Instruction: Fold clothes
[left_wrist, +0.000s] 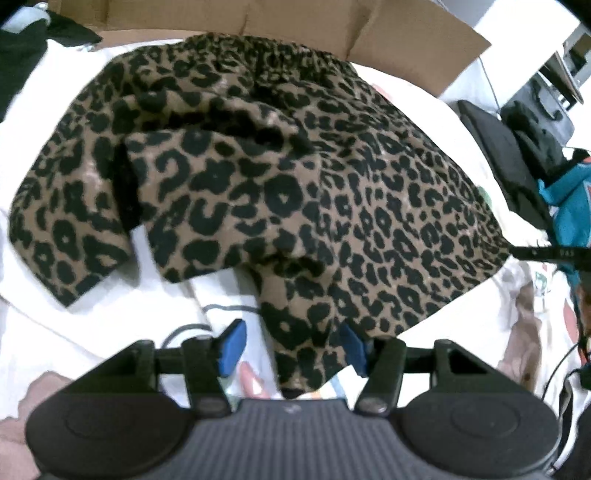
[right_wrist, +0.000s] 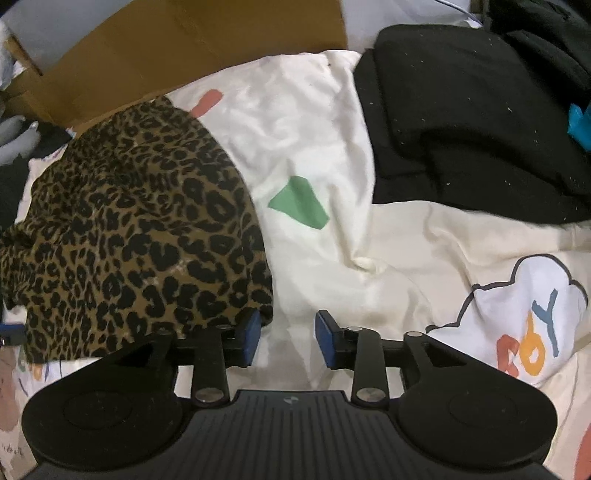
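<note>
- Leopard-print garment lies spread and partly doubled over on a white printed bedsheet, its near hem reaching down to both sets of tongs.
- Left tongs stand parted — a hanging fold of the leopard cloth sits between the blue pads, but the pads do not press on it; the left pad stands clear of the fabric.
- Right tongs are likewise parted, with only bare sheet in the gap; the garment's corner lies just beside, and partly over, the left pad.
- Step in hand, by the look of it: a fold has been laid down and the cloth let go, the garment resting in a rough half with one flap lapped over its middle.
- Next move likely calls for a fresh grip on an edge or corner — the loose flap and the rumpled near hem want smoothing before a second fold will lie flat.
- Beyond the garment, the sheet carries coloured shapes, among them a green patch and a cloud motif with letters.
- Black folded clothing is piled at the far right of the right wrist view, touching the sheet's edge.
- Brown cardboard stands behind the bed; a dark chair and a teal item crowd the room's edge in the left wrist view.
</note>
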